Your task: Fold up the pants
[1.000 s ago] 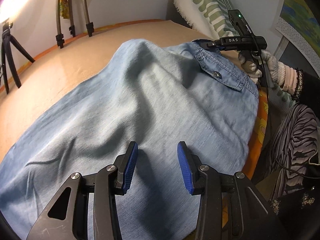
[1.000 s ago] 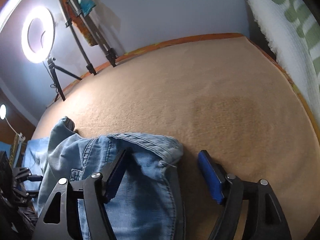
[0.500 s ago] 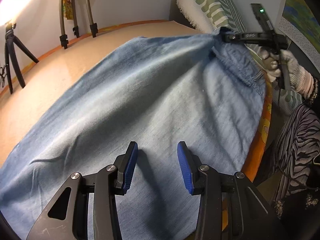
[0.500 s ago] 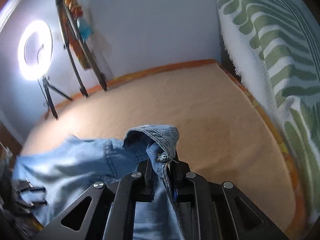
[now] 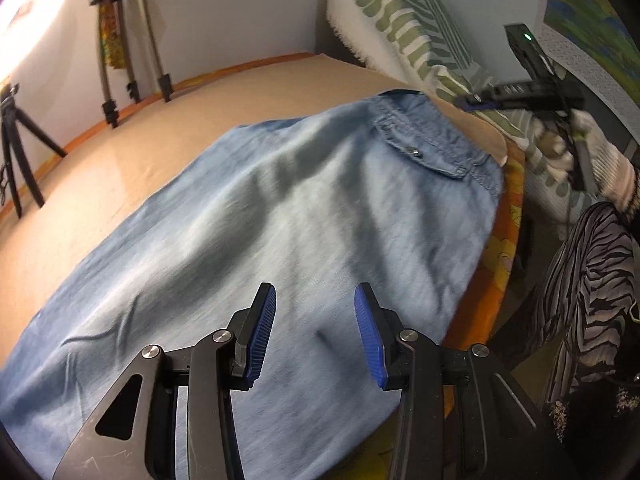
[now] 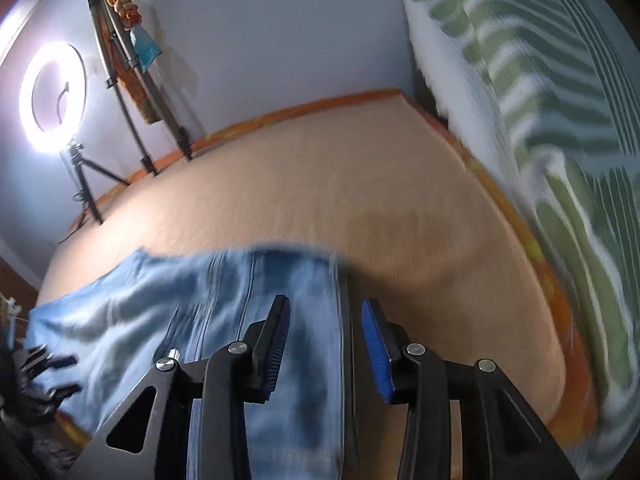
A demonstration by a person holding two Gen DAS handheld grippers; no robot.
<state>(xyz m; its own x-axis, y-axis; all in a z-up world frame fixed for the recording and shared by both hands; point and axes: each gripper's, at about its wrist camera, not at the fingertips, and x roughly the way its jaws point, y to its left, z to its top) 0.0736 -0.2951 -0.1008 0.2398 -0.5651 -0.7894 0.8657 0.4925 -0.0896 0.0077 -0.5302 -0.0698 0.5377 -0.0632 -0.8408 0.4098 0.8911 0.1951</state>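
Light blue denim pants [image 5: 260, 232] lie spread on the tan bed [image 5: 120, 152], waistband and a flapped back pocket [image 5: 424, 148] at the far right. My left gripper [image 5: 315, 334] is open, hovering just above the cloth near the bed's front edge. My right gripper [image 6: 325, 346] is open over the waistband end of the pants [image 6: 224, 300], holding nothing; it also shows in the left wrist view [image 5: 520, 94], raised beyond the waistband. The right wrist view is blurred by motion.
A green-striped white blanket [image 5: 400, 24] is piled at the bed's right end. Tripod legs [image 5: 132, 52] and a ring light [image 6: 52, 94] stand along the far wall. The orange bed edge [image 5: 492, 264] runs at the right, with a person's striped clothing [image 5: 580, 288] beside it.
My right gripper was shut on the raised waistband; it has opened and let go. The pants have dropped flat onto the bed. My left gripper stayed open in place.
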